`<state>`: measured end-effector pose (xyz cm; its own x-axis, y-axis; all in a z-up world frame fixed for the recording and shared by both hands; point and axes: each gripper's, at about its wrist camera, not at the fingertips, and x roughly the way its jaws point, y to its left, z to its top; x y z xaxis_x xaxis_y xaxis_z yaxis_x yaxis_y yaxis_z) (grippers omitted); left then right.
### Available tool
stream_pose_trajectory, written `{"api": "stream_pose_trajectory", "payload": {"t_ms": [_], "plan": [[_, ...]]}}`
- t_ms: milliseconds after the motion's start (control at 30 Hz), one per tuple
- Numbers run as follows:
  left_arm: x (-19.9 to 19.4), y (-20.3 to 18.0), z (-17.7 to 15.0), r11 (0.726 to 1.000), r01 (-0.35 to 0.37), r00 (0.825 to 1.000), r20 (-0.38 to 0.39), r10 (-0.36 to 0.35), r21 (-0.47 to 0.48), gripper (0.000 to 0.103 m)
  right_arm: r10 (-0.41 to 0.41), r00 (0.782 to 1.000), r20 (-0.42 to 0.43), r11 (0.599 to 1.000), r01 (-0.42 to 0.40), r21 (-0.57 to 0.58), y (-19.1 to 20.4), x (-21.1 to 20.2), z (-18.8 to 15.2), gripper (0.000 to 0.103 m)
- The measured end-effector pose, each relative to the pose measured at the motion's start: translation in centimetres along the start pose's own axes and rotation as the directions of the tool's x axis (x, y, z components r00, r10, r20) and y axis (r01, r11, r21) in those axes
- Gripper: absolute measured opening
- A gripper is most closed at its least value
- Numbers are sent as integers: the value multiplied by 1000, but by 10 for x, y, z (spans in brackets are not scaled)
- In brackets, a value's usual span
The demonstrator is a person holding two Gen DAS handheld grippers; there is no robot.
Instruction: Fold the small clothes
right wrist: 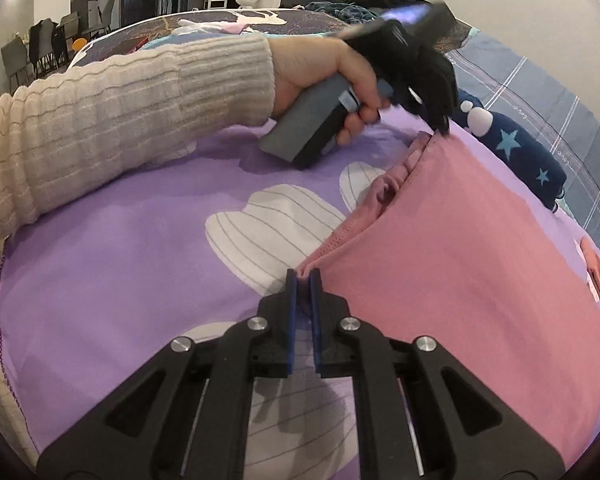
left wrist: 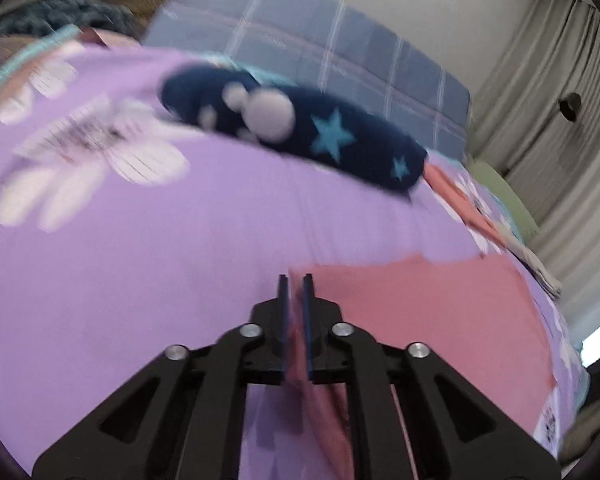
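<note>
Both grippers, left (left wrist: 296, 280) and right (right wrist: 304, 274), have jaws clamping the pink garment (right wrist: 460, 248).

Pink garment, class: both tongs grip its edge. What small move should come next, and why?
Probably carry that held edge together across the pink garment to fold it in half. The right tongs and left tongs each pinch a corner of one edge, and the rest lies flat on the purple sheet.

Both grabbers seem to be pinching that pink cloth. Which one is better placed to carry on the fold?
Probably neither alone. The left gripper and right gripper each clamp a corner of the pink garment, so both should carry that edge over together.
</note>
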<state>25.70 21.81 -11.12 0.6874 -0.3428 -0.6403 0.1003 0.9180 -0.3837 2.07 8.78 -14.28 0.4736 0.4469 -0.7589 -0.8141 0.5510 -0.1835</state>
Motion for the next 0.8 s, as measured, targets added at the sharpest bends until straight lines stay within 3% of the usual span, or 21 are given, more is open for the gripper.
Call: {"api": "stream_pose_trajectory", "payload": {"t_ms": [133, 200, 233, 267, 333, 400, 500, 533, 567, 633, 700, 800], "plan": [[-36, -1, -5, 999, 36, 999, 36, -36, 7, 25, -2, 1000, 24, 1000, 2, -6, 1, -11, -2, 17], [-48, -6, -18, 998, 64, 998, 24, -65, 29, 45, -6, 999, 38, 1000, 6, -1, -1, -17, -3, 21], [-47, -9, -26, 997, 65, 998, -2, -65, 50, 48, -14, 999, 36, 1000, 14, 2, -2, -19, -4, 25], [-44, -11, -30, 996, 58, 998, -26, -56, 66, 50, -28, 999, 30, 1000, 28, 1, -2, -19, -4, 27], [-26, -17, -47, 994, 31, 994, -106, -20, 103, 51, -76, 997, 8, 997, 77, -12, 0, -15, -7, 44], [-18, -19, -54, 994, 32, 992, -123, -19, 104, 57, -113, 994, -12, 993, 113, -18, 2, -8, -8, 45], [-15, -23, -54, 988, 122, 983, -149, -108, 89, 57, -138, 990, -13, 990, 138, -21, 6, -4, -5, 44], [-11, -25, -55, 988, 118, 982, -160, -101, 99, 57, -143, 990, -15, 990, 143, -19, 6, -1, -2, 41], [-10, -25, -53, 988, 124, 981, -159, -108, 91, 56, -140, 990, -15, 990, 140, -15, 5, 1, -1, 36], [-4, -21, -46, 990, 129, 979, -168, -118, 61, 37, -132, 991, -22, 991, 132, -1, 4, 8, 6, 4], [4, -12, -37, 989, 150, 973, -177, -150, -10, 14, -149, 989, -25, 989, 149, 6, 4, 11, 12, 5], [3, -3, -35, 980, 183, 968, -159, -194, -80, 12, -164, 986, 10, 986, 164, -35, 16, 3, 13, 5]]}}
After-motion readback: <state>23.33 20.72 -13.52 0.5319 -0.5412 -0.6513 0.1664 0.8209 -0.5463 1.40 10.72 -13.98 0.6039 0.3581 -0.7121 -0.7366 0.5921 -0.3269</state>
